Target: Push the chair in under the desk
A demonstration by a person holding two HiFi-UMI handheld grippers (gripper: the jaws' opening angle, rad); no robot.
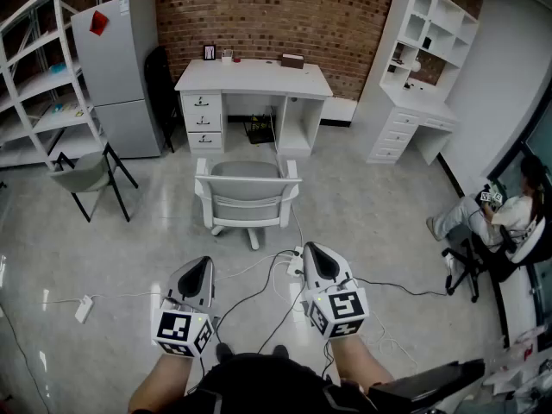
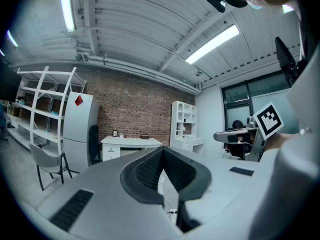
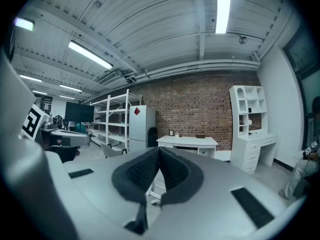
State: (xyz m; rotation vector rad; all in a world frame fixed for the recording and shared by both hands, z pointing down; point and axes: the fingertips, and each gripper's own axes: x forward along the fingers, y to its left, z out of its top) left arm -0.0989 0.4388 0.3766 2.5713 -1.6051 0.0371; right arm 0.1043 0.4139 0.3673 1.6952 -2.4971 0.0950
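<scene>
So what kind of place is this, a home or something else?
Probably a staged test room in a lab: a white desk, a fridge and metal shelving share one bare floor, with cables trailing across it.

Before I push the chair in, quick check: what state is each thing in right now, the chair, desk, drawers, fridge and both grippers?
White chair: pulled out, standing clear of the desk, its back toward the person.
Desk: the chair is not in its knee space.
Desk drawers: all shut.
Fridge: both doors shut.
Left gripper: jaws shut, empty, short of the chair.
Right gripper: jaws shut, empty, short of the chair.
</scene>
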